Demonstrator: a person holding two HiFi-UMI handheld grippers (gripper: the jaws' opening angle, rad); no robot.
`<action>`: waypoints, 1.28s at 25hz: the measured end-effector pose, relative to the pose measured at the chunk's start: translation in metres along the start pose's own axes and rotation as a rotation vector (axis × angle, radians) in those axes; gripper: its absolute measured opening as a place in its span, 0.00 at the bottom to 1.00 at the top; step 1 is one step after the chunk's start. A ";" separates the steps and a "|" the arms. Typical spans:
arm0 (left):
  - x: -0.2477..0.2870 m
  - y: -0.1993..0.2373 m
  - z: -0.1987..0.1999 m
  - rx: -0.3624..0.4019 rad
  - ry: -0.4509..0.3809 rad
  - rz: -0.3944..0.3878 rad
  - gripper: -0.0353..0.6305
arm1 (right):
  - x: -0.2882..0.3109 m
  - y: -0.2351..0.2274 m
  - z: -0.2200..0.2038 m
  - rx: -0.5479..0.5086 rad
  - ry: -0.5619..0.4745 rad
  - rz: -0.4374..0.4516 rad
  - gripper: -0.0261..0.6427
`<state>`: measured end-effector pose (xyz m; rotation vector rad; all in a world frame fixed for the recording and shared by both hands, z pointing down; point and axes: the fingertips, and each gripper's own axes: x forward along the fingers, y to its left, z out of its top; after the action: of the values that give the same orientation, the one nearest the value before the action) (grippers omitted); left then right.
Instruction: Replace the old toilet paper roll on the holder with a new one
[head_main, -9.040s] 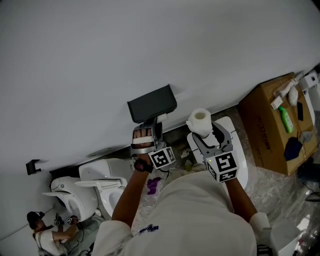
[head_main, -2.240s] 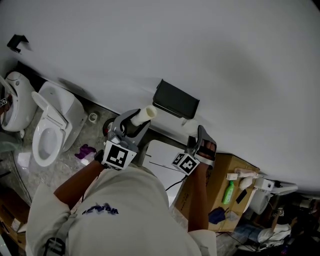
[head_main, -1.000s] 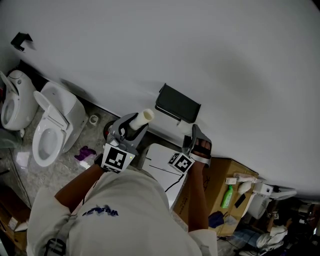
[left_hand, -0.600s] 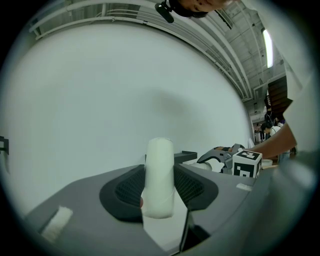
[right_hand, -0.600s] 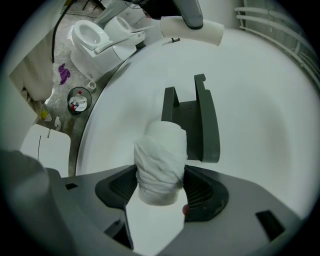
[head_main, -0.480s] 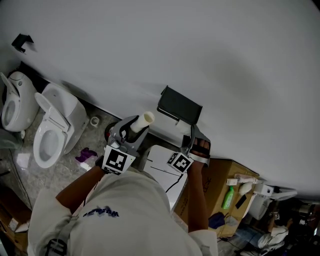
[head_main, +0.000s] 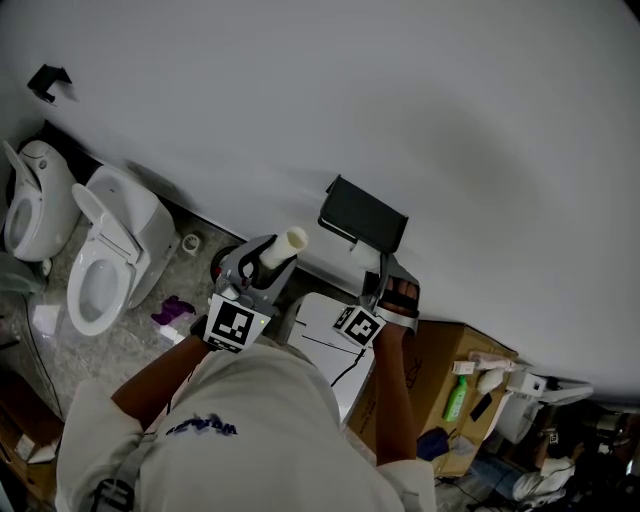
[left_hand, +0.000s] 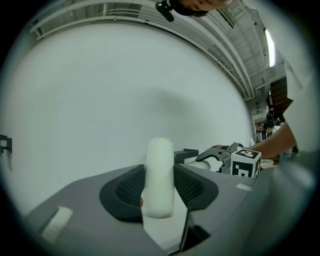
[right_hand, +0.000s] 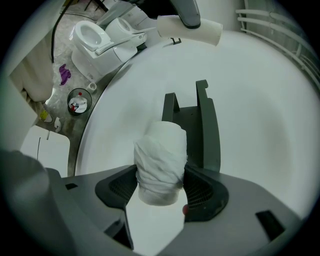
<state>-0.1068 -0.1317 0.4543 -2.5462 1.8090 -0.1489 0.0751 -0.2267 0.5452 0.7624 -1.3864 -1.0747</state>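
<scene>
**Left gripper** (left_hand: 159, 192): the jaws stand about half open and press on either side of the old roll (left_hand: 159, 175). It is a slim pale tube with little or no paper left, and its far end runs out past the jaw tips. The grip looks sound.

**Right gripper** (right_hand: 161, 191): the jaws are closed on the new roll (right_hand: 161, 159). This is a fuller white roll with rumpled outer wraps, seated between the pads and projecting ahead of them.

**Beyond the right gripper's tips:** the black holder (right_hand: 202, 125) is fixed to the pale wall (head_main: 400, 100), and its two arms carry nothing. The new roll sits just short of it, and contact cannot be confirmed. The left gripper stands off to the holder's left, apart from it.

**Change noted:** nine seconds ago the left gripper was at the holder, while the right gripper waited alongside with the new roll. The old roll is now off and held clear, and the right gripper has come up to the holder. Over the last second neither gripper shows real movement.

**Assessment:** removal looks complete and fitting is in hand. The next move likely calls for lining the new roll's bore up with a holder arm. The loose wraps could snag as it goes on.
</scene>
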 end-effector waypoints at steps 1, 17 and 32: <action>0.000 0.000 -0.001 -0.001 0.002 -0.001 0.33 | 0.000 0.000 0.001 -0.001 0.000 0.000 0.47; 0.001 -0.005 -0.005 -0.010 0.010 -0.013 0.33 | 0.002 0.005 0.013 -0.006 -0.003 -0.005 0.47; 0.008 -0.005 -0.007 -0.009 0.018 -0.013 0.33 | 0.007 0.007 0.031 0.009 -0.050 -0.003 0.47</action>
<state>-0.0996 -0.1372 0.4619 -2.5720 1.8035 -0.1650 0.0449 -0.2260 0.5568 0.7485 -1.4337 -1.0969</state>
